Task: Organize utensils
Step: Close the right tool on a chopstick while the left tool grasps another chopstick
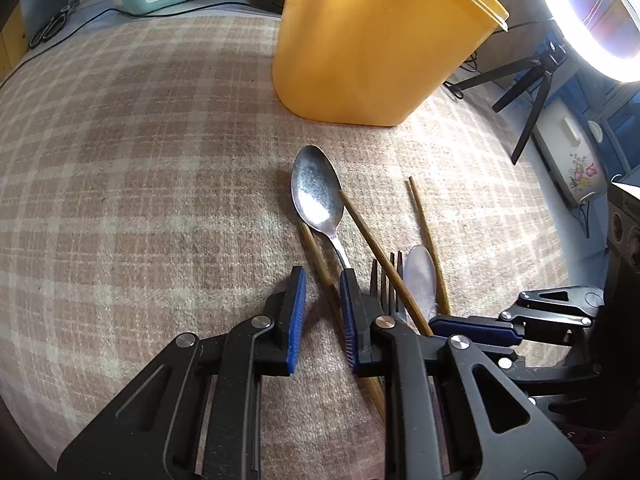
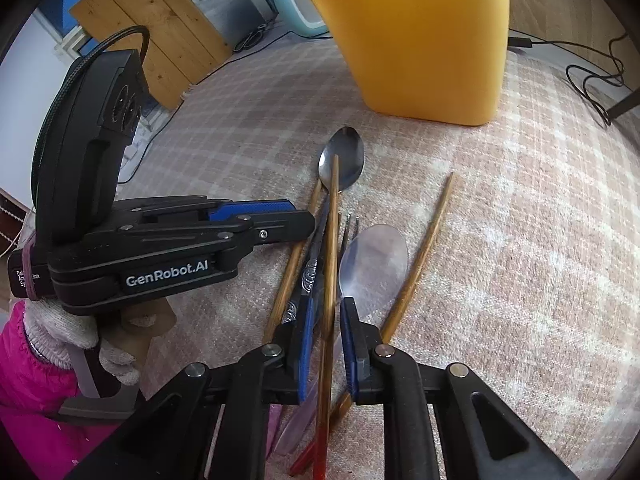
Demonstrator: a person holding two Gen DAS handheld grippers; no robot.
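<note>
Both standing apart, the left hand-held gripper (image 1: 322, 312) and right hand-held gripper (image 2: 326, 350) are straddling chopsticks (image 2: 330, 264) beside a metal spoon (image 1: 318, 196).

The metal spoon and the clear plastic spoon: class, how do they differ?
The metal spoon is shiny and opaque; the clear plastic spoon is see-through. A chopstick crosses the metal spoon's bowl; the plastic spoon's bowl lies uncovered. Both lie on the checked cloth, bowls toward the yellow container.
</note>
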